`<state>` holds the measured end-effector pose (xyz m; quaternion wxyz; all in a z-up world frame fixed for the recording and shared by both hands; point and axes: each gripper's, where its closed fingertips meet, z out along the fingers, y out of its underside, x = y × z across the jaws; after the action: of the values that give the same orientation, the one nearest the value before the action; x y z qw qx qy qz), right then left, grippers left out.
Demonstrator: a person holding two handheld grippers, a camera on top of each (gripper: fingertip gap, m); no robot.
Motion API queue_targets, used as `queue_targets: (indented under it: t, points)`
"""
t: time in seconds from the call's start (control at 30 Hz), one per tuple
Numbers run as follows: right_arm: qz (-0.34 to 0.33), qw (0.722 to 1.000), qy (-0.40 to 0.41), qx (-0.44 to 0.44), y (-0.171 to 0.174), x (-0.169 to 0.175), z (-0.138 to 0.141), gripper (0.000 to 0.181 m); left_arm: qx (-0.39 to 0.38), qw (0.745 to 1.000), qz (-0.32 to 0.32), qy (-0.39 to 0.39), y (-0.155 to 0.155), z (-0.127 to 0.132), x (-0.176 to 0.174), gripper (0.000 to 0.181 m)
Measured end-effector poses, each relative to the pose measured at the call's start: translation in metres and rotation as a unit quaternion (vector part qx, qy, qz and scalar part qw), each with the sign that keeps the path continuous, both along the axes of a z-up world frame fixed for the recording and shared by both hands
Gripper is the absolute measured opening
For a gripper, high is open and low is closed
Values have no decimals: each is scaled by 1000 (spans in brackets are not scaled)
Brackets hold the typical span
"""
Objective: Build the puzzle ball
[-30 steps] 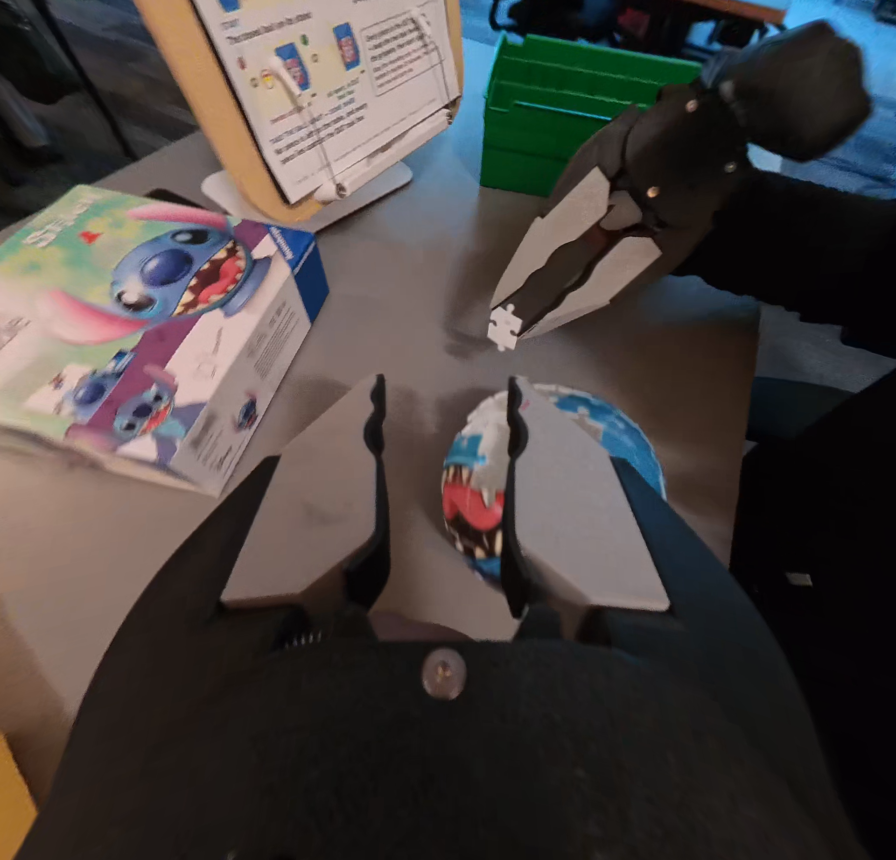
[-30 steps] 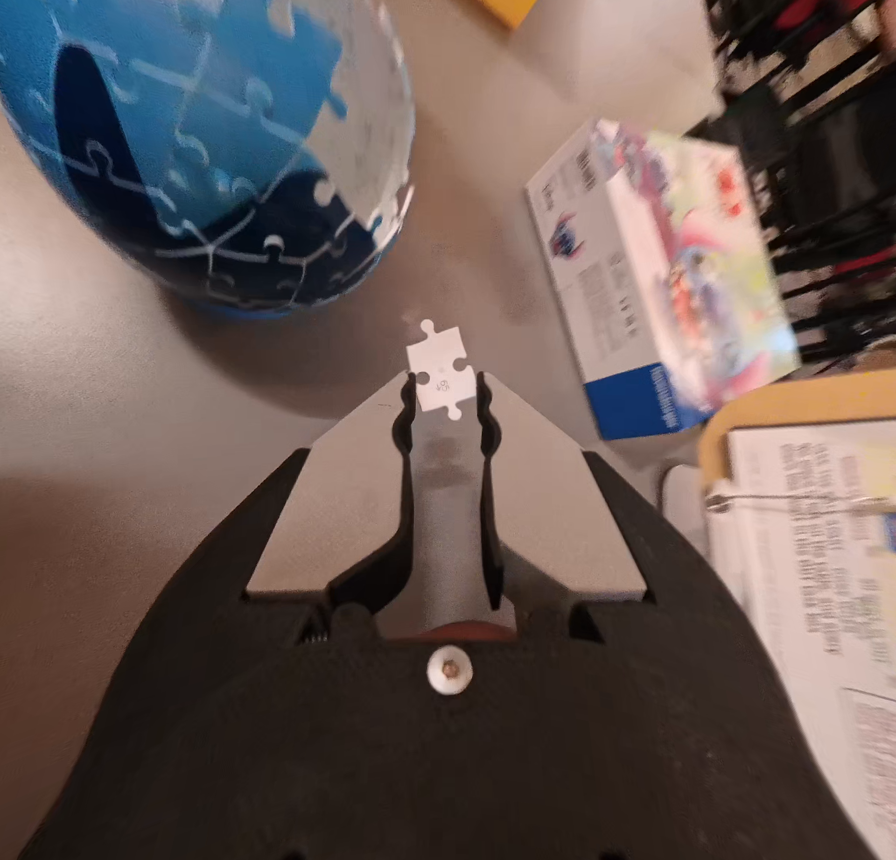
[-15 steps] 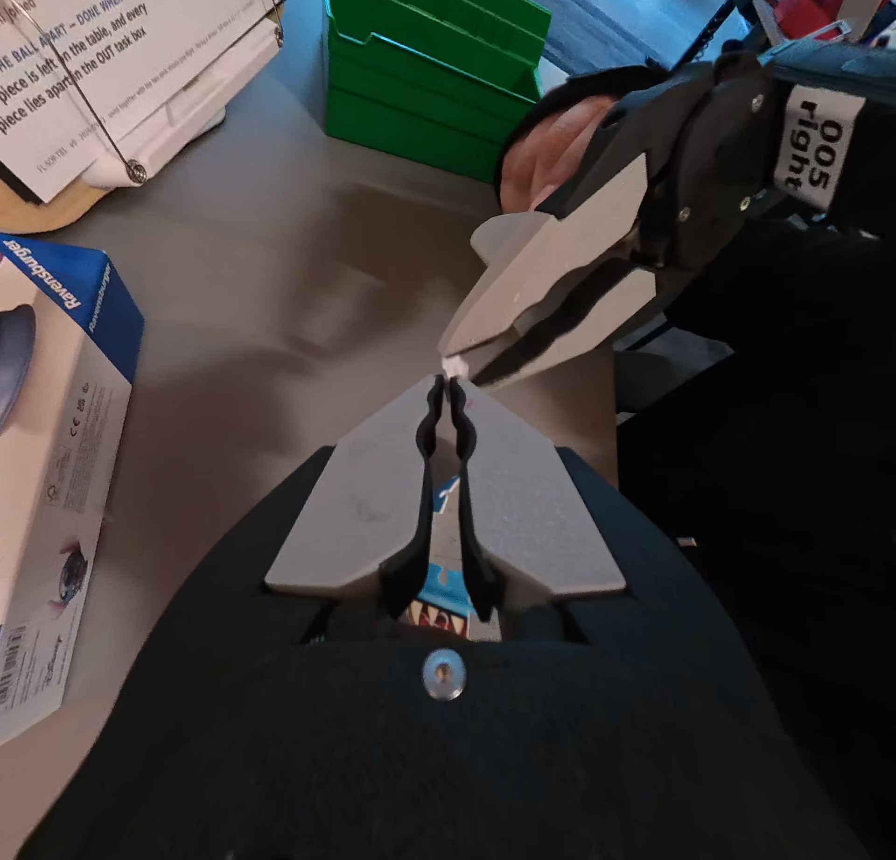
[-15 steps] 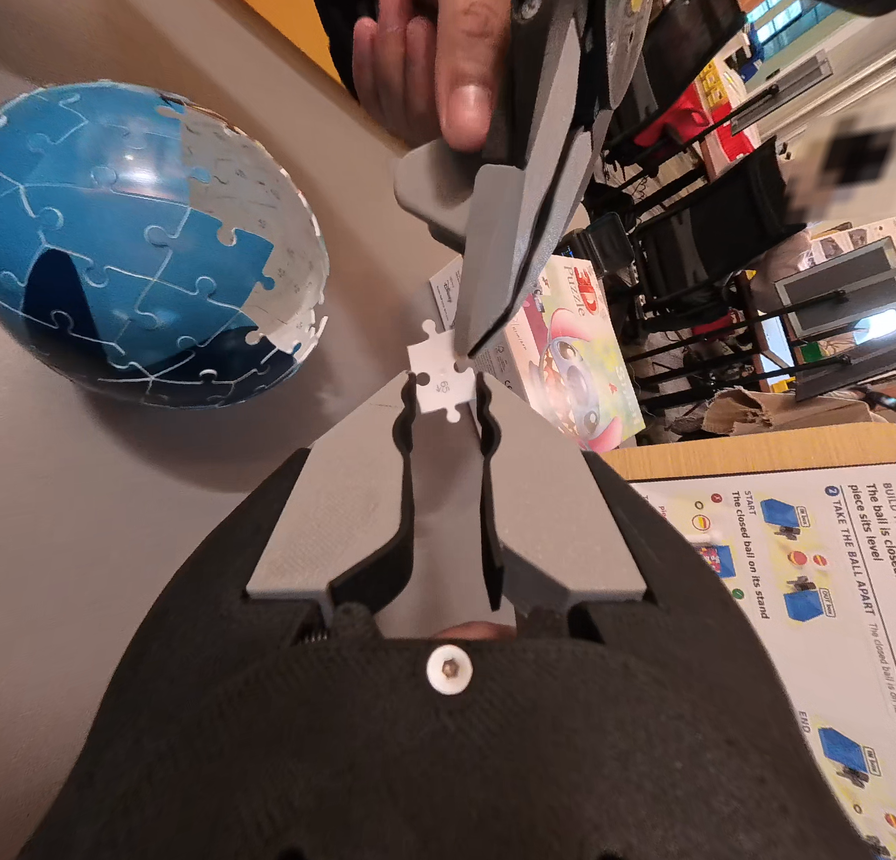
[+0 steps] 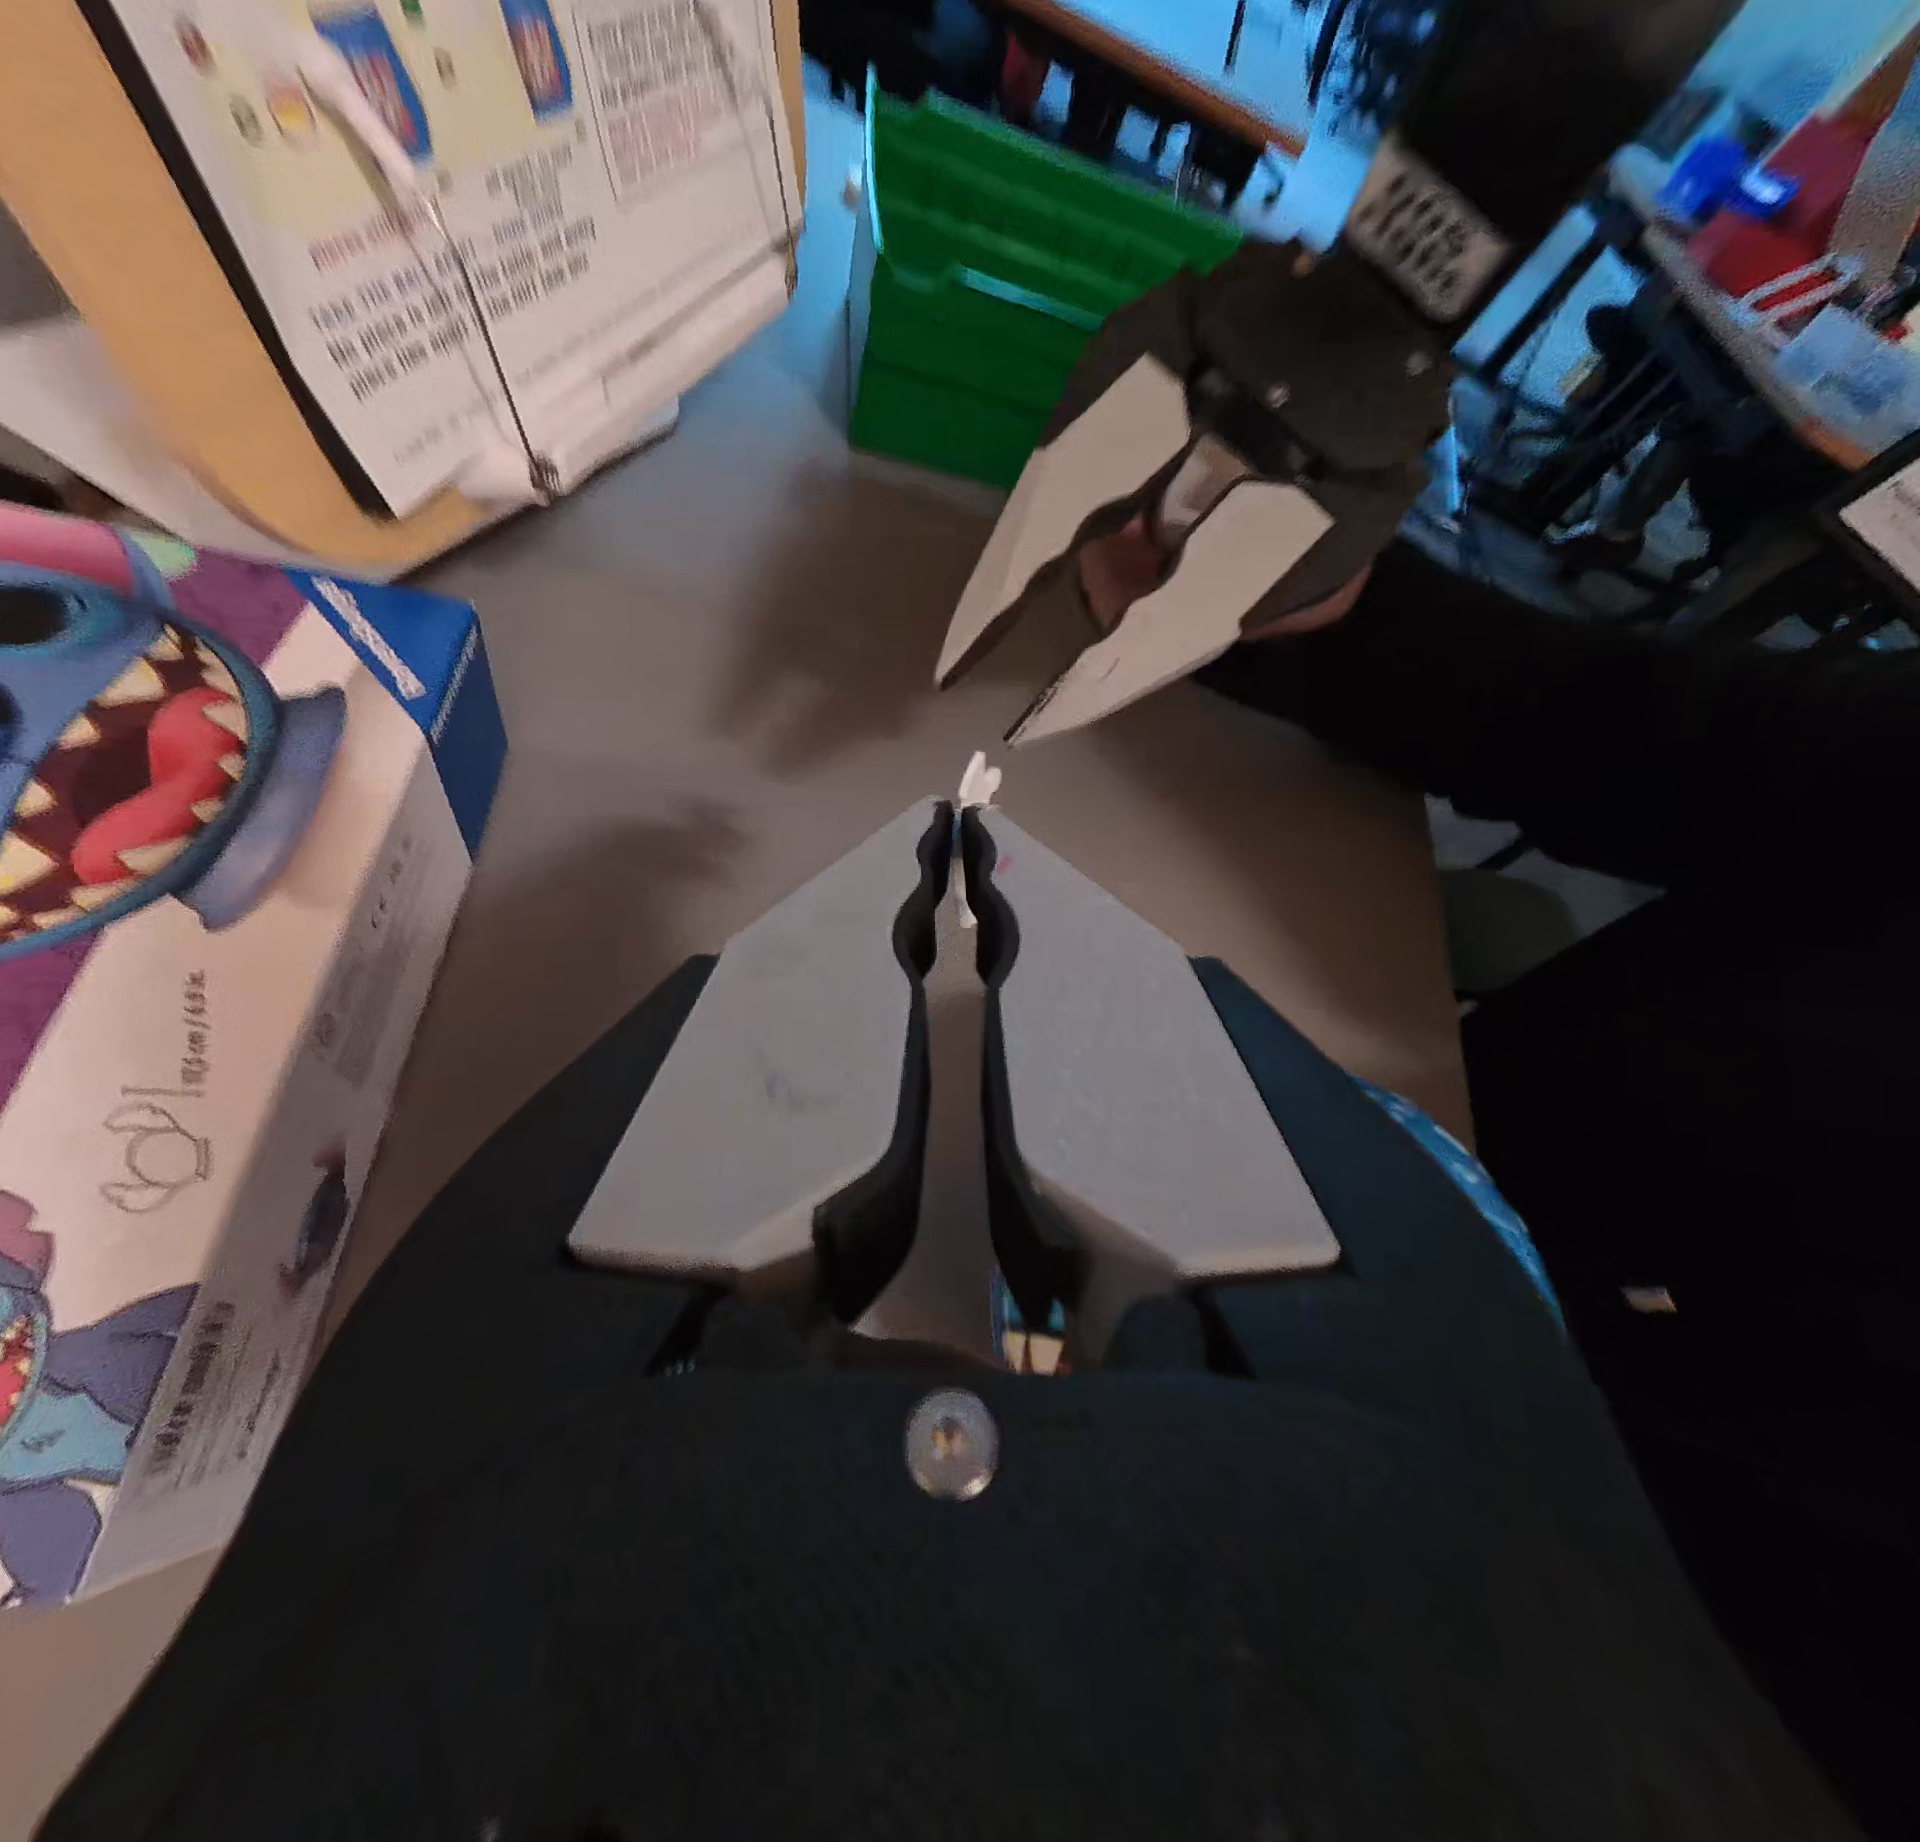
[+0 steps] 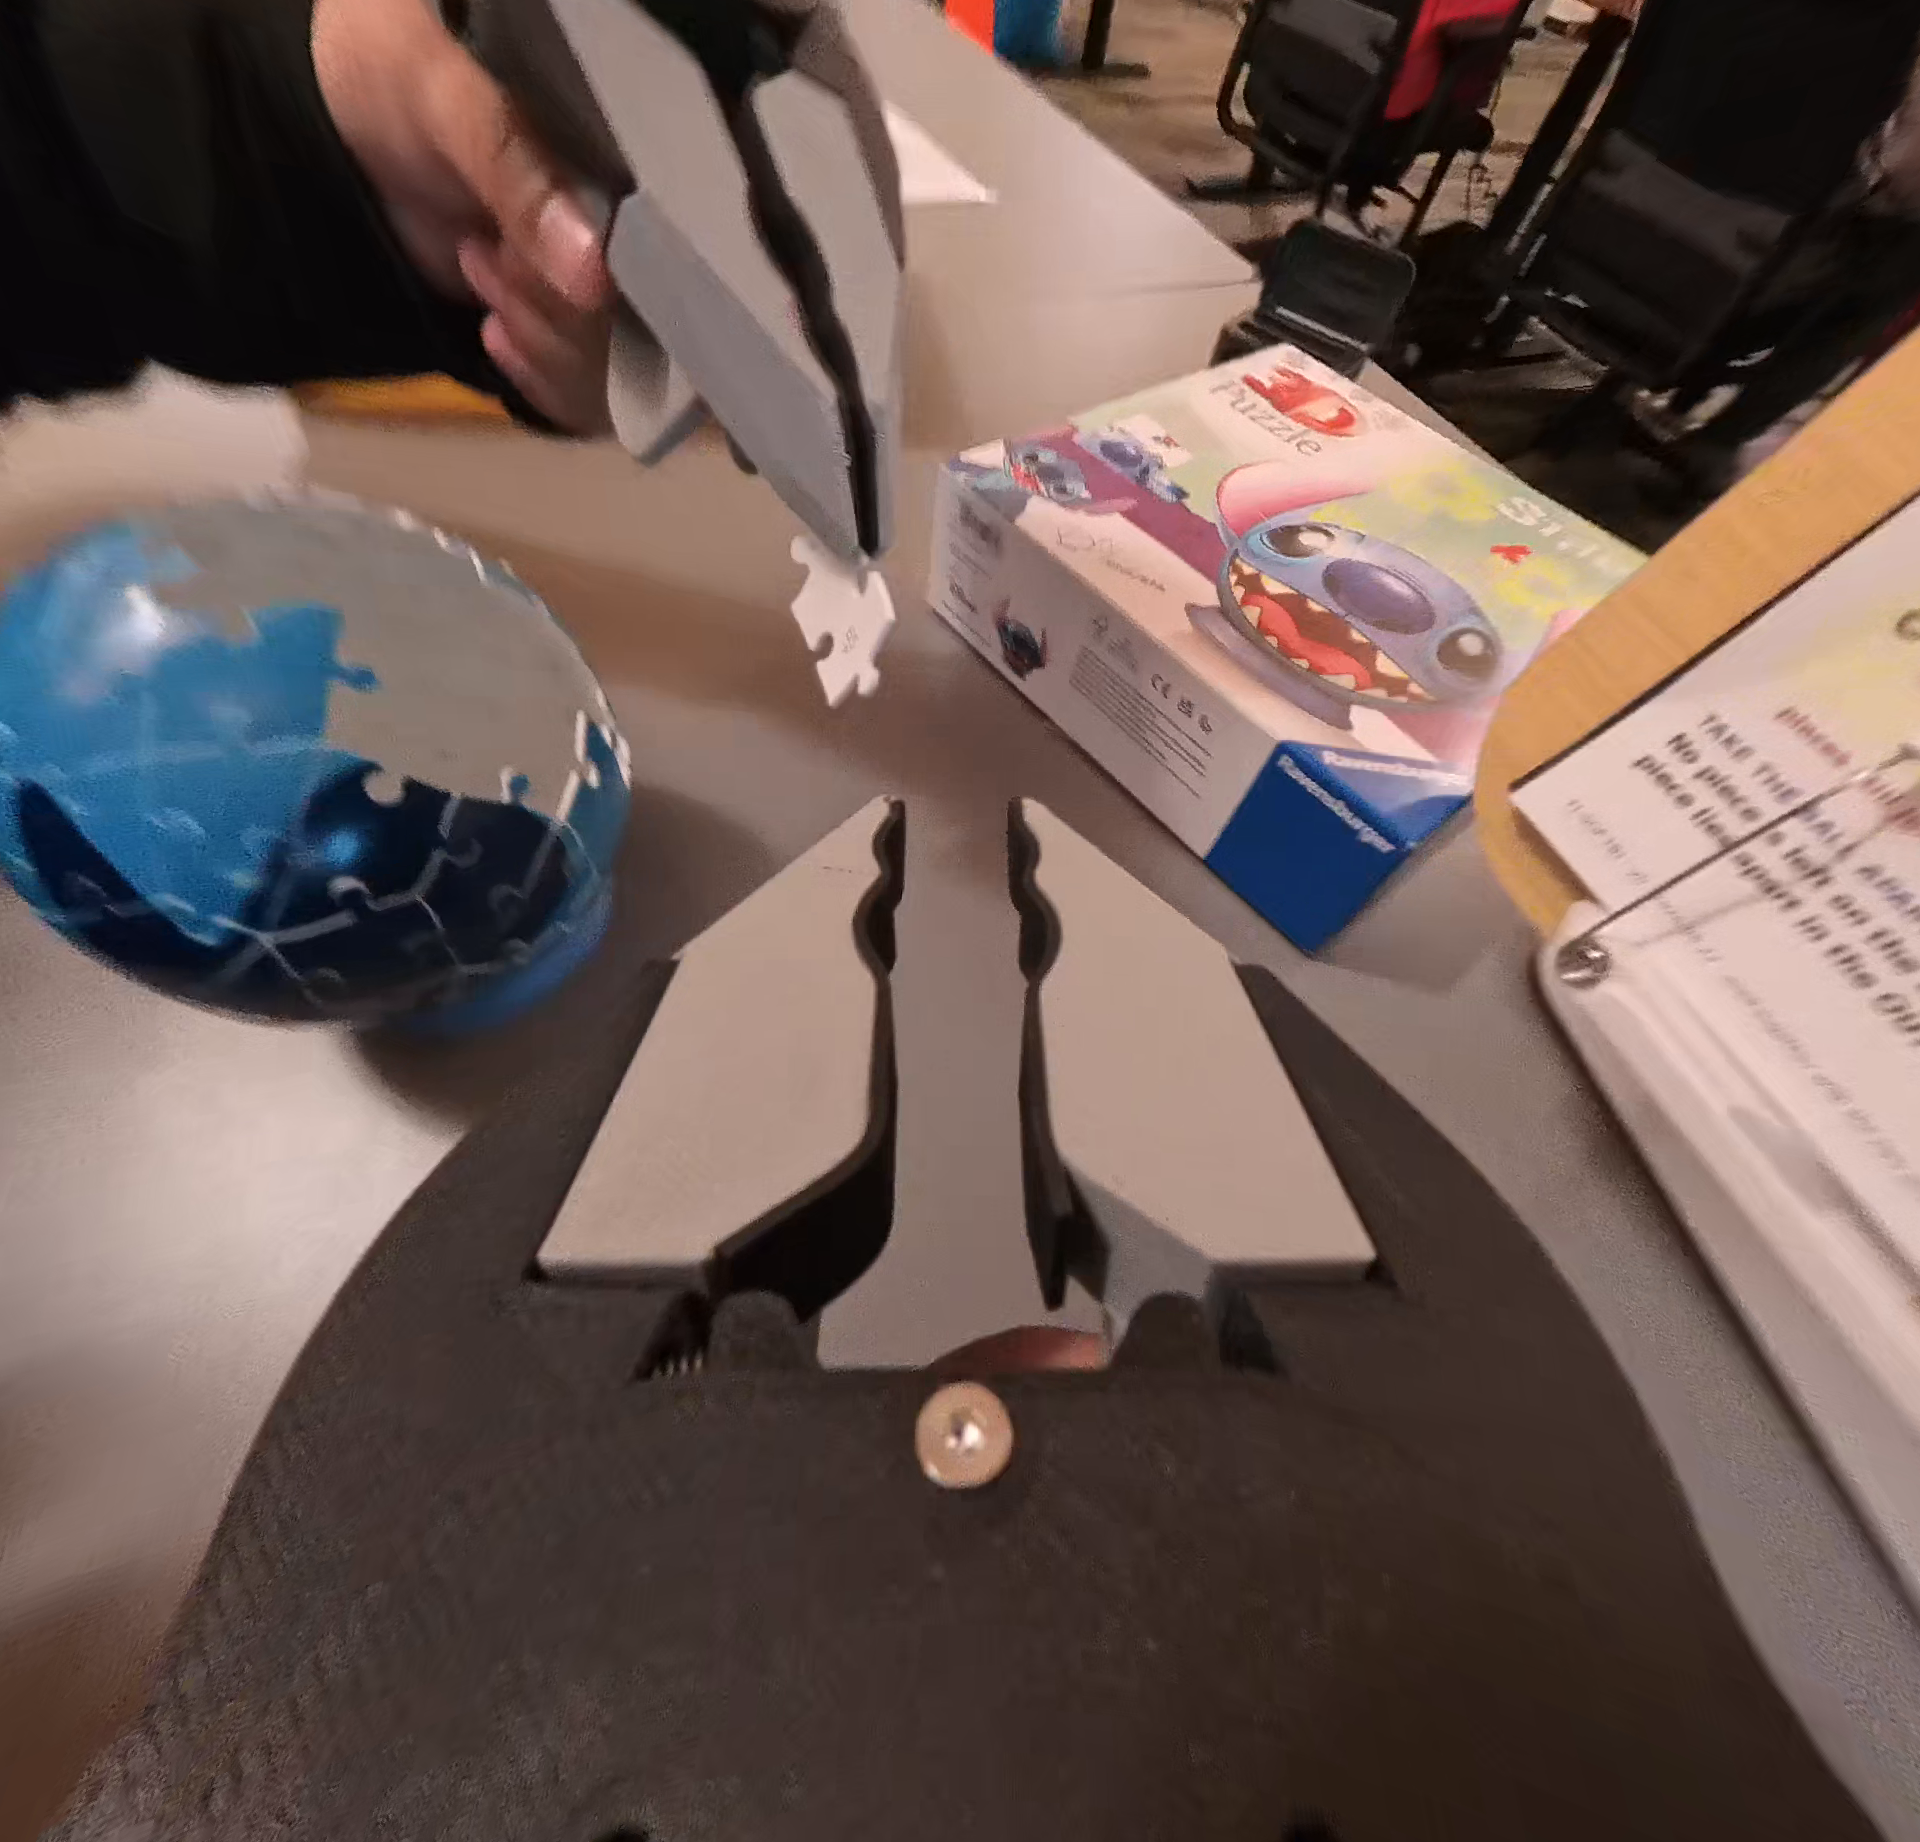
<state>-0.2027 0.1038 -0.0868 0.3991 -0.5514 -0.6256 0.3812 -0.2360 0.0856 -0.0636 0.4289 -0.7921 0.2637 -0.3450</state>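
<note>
One white puzzle piece (image 6: 844,624), blank side showing, hangs above the counter (image 6: 208,1169), pinched at its edge by the left gripper (image 6: 868,543). The right gripper (image 6: 954,816) is spread and empty just below. One half-built blue puzzle ball (image 6: 291,753) rests on the counter to the side, its open rim jagged, blurred. One puzzle box (image 6: 1247,639) lies nearby.

From my left gripper (image 5: 958,818), the puzzle ball (image 5: 1475,1210) is mostly hidden beneath its body. The puzzle piece (image 5: 977,784) at its tips is edge-on and blurred. The instruction board (image 5: 436,192) ahead-left smears, cut off above.
</note>
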Motion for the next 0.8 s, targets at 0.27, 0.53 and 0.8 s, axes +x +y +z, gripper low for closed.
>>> queue_targets:
  t: [0.27, 0.53, 0.8]
  points:
    - [107, 973, 82, -185, -36, -31, 39, 10, 99, 991, 45, -76, -6, 33, -7, 0]
    - [127, 979, 56, -148, -37, -55, 54, 0, 94, 992, 62, -62, -21, 20, -23, 0]
    - [135, 987, -5, -89, -43, -62, 40, 0, 105, 992, 60, 26, -24, 3, -26, 0]
